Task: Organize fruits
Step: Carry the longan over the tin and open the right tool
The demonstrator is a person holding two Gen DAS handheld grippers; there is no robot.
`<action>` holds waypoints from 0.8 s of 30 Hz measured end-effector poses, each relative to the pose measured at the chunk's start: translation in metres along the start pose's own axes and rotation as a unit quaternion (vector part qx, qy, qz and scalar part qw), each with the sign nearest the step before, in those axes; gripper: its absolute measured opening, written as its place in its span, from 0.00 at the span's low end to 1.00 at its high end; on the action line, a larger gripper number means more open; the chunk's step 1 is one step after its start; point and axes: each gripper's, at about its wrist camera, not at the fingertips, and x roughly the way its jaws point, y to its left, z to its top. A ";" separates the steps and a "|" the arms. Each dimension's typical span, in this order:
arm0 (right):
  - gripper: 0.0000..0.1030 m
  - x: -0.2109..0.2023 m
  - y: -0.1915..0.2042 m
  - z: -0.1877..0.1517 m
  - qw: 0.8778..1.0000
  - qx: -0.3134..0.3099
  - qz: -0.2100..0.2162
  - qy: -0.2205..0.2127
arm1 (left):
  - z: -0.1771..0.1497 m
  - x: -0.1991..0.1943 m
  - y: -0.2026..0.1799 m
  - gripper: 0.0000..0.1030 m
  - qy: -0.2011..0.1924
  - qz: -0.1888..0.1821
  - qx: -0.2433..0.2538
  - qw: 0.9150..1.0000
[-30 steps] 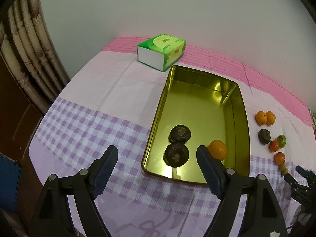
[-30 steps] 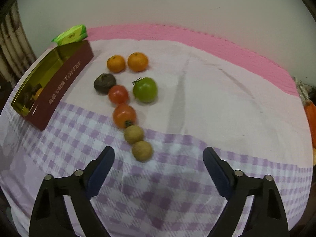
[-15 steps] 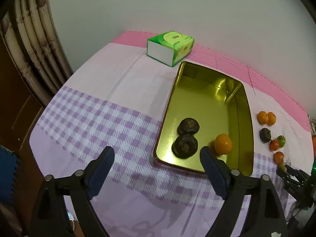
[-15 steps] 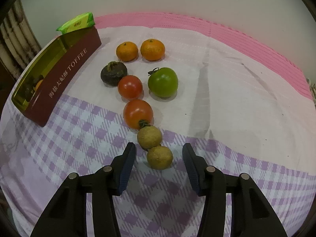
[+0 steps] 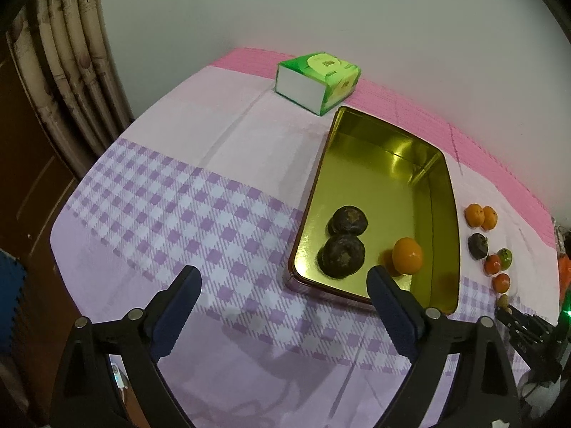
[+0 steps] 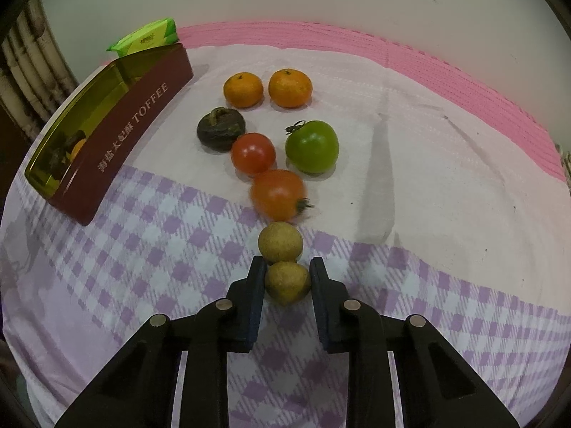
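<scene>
While left tongs (image 5: 282, 281) gape | right tongs (image 6: 287, 268) clamp nearest longan (image 6: 287, 283)

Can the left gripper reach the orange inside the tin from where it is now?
Probably yes. The left gripper is open and empty, just before the near rim of the tin. The orange lies near that rim with nothing above it; the two dark fruits sit beside it, apart.

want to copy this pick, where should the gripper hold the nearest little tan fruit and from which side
Grip the nearest tan fruit across its widest middle, one pad on each flank, as the right gripper does here. Come in low from the near table edge: the second tan fruit touches its far side, leaving the flanks free.
</scene>
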 end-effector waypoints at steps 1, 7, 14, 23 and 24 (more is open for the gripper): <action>0.25 -0.003 0.002 -0.003 1.000 0.000 0.001 -0.001 | 0.000 0.000 0.001 0.89 0.000 0.000 -0.003 1.000; 0.25 -0.017 0.020 0.020 1.000 -0.015 0.014 -0.014 | 0.003 0.001 0.009 0.89 -0.002 0.005 -0.022 1.000; 0.25 -0.024 0.049 0.067 0.996 -0.057 0.062 -0.036 | 0.007 -0.001 0.028 0.89 -0.013 0.028 -0.066 0.997; 0.25 -0.012 0.138 0.109 0.983 -0.135 0.120 -0.037 | 0.009 0.000 0.046 0.97 -0.015 0.039 -0.106 0.994; 0.25 -0.010 0.144 0.110 0.982 -0.140 0.124 -0.035 | 0.009 0.001 0.046 0.97 -0.012 0.039 -0.107 0.993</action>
